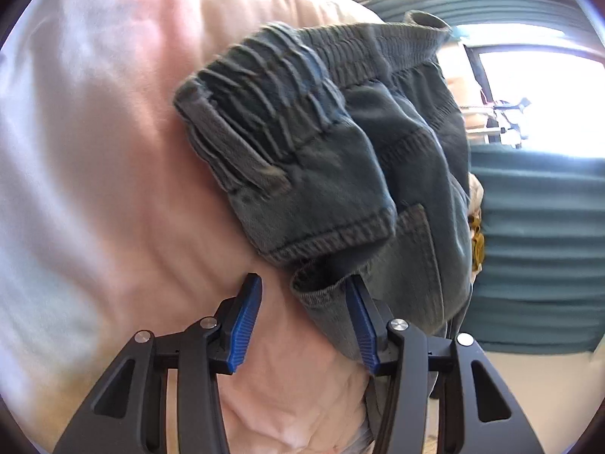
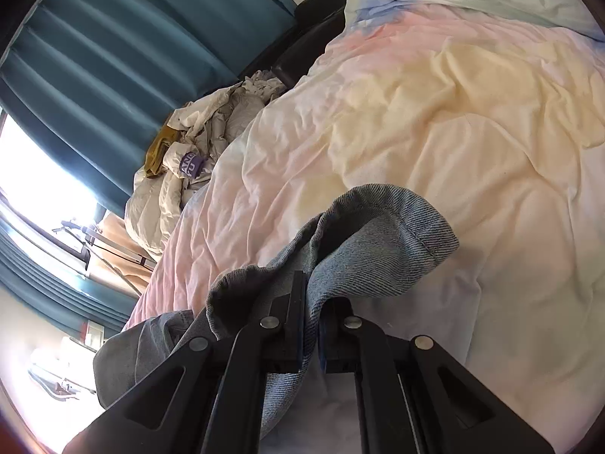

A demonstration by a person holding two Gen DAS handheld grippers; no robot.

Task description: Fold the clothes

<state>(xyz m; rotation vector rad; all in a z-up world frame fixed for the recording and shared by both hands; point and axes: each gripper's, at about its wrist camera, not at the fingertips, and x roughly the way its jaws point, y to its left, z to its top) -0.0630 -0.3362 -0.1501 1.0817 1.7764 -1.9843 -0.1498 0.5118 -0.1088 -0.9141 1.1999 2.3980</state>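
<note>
A pair of grey-blue denim jeans [image 1: 340, 159] with an elastic waistband lies bunched on a pale pink and cream bedspread [image 1: 94, 151]. My left gripper [image 1: 302, 287] is open, its blue pads apart; the right pad touches a denim hem edge, the left pad is over bare bedspread. In the right wrist view my right gripper [image 2: 312, 295] is shut on a fold of the jeans [image 2: 378, 234], with denim pinched between the fingers and draping left below them onto the bedspread [image 2: 453, 132].
A crumpled pile of white and grey clothes [image 2: 196, 151] with a mustard piece lies at the bed's far edge. Teal curtains [image 2: 113, 38] and a bright window stand behind. A dark headboard [image 2: 302, 45] is near the pillow.
</note>
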